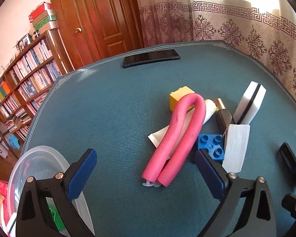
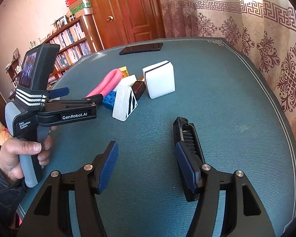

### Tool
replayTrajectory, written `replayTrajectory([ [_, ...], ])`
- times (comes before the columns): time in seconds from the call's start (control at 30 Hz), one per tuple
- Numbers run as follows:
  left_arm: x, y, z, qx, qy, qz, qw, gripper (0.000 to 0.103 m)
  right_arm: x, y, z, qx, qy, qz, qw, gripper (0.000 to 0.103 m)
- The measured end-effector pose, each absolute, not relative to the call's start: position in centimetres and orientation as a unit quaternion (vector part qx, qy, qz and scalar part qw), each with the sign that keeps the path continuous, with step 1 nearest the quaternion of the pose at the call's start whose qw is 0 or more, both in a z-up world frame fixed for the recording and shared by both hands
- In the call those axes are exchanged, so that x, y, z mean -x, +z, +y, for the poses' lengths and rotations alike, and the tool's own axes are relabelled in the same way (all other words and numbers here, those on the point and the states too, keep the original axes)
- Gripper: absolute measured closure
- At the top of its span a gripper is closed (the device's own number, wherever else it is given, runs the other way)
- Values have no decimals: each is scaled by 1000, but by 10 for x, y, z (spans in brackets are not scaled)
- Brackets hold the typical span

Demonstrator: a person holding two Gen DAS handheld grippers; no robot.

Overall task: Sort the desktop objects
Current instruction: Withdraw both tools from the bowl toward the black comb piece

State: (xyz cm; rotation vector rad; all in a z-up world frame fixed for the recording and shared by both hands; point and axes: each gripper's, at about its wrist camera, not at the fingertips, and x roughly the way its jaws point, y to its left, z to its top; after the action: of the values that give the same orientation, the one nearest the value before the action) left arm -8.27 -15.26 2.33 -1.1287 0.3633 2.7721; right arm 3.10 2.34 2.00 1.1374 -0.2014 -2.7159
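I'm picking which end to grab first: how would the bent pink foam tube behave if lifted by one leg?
The pink foam tube looks soft and light, so it should squash under the fingers. Folded into a U, it may spring open or flop. It lies over a white tube, which could get nudged.

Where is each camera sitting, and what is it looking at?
Left wrist: on the left gripper, looking along its open jaws at the pink foam tube, blue brick and clear bowl.
Right wrist: on the right gripper, looking along its open jaws at the black brush; the person's hand shows holding the left gripper.
Both see: the phone, white sponge and door.
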Motion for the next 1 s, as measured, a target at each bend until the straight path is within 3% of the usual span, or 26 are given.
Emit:
replayTrajectory([
  [1.0,87,7,-148,392,904,152,75,2,-33,20,40,-381,-917,-88,78,39],
])
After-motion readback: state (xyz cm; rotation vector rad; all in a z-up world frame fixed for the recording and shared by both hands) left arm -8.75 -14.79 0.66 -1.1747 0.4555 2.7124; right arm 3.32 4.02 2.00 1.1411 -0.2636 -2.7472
